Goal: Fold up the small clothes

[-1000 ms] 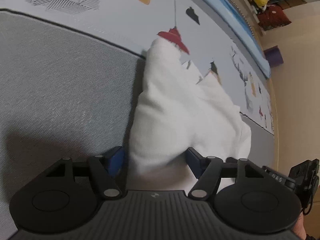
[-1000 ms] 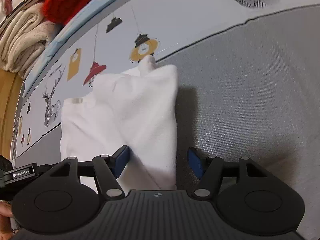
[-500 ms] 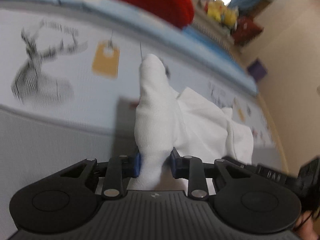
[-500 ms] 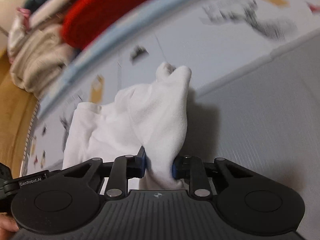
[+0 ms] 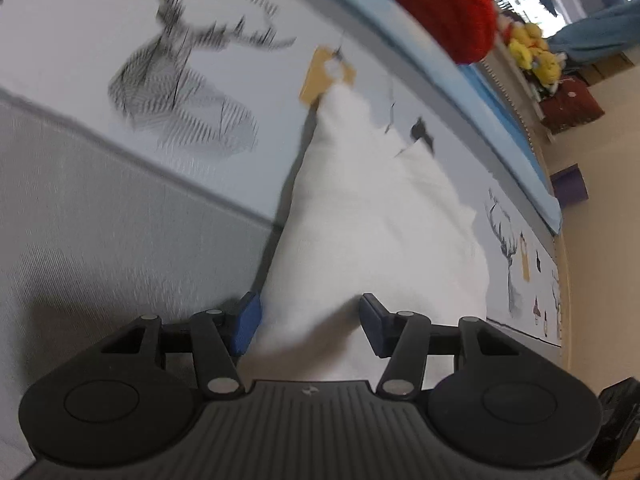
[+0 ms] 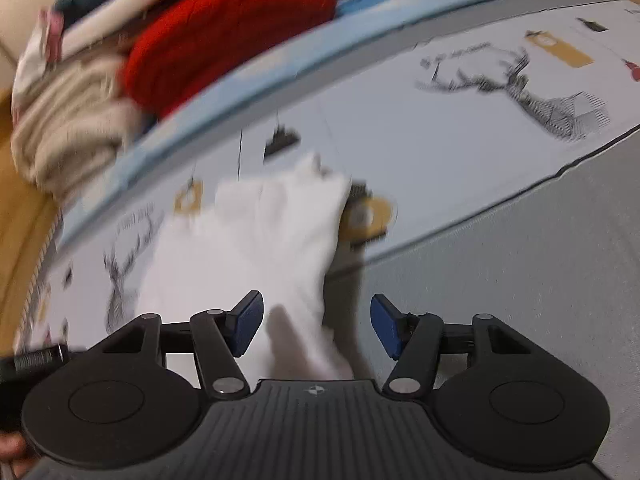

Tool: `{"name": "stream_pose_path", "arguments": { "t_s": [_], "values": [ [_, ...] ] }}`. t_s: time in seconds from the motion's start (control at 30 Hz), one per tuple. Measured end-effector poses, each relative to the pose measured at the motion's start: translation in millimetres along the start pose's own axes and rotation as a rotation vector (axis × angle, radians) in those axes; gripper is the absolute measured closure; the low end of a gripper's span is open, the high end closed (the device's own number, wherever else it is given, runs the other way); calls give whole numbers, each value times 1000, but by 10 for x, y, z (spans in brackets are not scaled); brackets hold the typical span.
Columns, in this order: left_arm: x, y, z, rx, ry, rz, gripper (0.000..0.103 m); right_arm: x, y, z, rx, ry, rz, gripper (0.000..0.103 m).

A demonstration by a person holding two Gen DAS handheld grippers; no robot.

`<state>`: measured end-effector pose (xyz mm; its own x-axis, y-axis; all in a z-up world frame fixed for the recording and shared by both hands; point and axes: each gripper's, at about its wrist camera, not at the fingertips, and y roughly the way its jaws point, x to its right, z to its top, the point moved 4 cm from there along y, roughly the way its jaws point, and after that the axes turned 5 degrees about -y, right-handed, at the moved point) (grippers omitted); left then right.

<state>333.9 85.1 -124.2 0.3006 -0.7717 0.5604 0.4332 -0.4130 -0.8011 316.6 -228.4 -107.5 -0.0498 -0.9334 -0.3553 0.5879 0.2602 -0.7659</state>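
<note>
A small white garment (image 5: 372, 232) lies bunched on the printed grey and pale-blue bedspread (image 5: 120, 216). In the left wrist view my left gripper (image 5: 308, 322) is open, its blue pads either side of the garment's near left edge. In the right wrist view the same garment (image 6: 256, 248) lies ahead, and my right gripper (image 6: 316, 326) is open around its near right corner. The cloth between each pair of jaws lies loose. Both views are motion-blurred.
A red knitted item (image 6: 228, 44) and folded beige and white clothes (image 6: 68, 128) are stacked beyond the bed's blue border (image 6: 248, 80). Yellow plush toys (image 5: 532, 52) sit on a far shelf. Wooden floor (image 6: 20, 224) shows at the left.
Half a second ago both grippers were shut on the garment and held it lifted. Now both jaws have opened and the garment lies lower on the bedspread, further back toward the printed band.
</note>
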Motion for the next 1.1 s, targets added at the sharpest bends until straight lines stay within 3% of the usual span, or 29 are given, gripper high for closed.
{"name": "stream_pose_path", "arguments": {
  "t_s": [0.03, 0.1, 0.13, 0.2, 0.33, 0.4, 0.47, 0.67, 0.73, 0.8, 0.83, 0.93, 1.0, 1.1],
  "values": [
    [-20, 40, -20, -15, 3, 16, 47, 16, 25, -31, -23, 0, -6, 50],
    [-32, 92, -67, -26, 22, 38, 62, -16, 77, -106, -55, 22, 9, 69],
    [-12, 106, -79, -23, 37, 45, 65, -13, 77, -121, -57, 30, 22, 81],
    [6, 91, -100, -19, 68, 53, 73, -48, 45, -136, -43, 17, 16, 86],
    [-25, 63, -121, -16, 67, 51, 73, -47, -14, -141, -30, 25, 14, 87],
    [-34, 54, -134, -19, 63, 52, 73, -36, -34, -133, -29, 33, 6, 82],
    [-35, 53, -144, -24, 68, 57, 73, -16, -11, -153, -51, 23, -5, 72],
    [-36, 43, -195, -35, 71, 65, 73, 46, 10, -222, -128, 8, 17, 67],
    [-41, 28, -202, -38, 53, 37, 86, 44, -6, -249, -144, -11, 19, 67],
    [-19, -11, -208, -45, 39, -14, 90, 34, -63, -246, -126, -26, 29, 90],
    [2, -25, -221, -49, 55, -24, 90, 28, -112, -227, -99, -32, 33, 94],
    [16, -15, -299, -67, 106, 9, 90, 85, -161, -194, -64, -32, 14, 94],
    [-47, -1, -331, -73, 107, 74, 78, 137, -141, -204, -77, -10, 6, 94],
    [-84, -9, -387, -88, 140, 127, 78, 151, -105, -244, -99, -18, -28, 89]
  ]
}}
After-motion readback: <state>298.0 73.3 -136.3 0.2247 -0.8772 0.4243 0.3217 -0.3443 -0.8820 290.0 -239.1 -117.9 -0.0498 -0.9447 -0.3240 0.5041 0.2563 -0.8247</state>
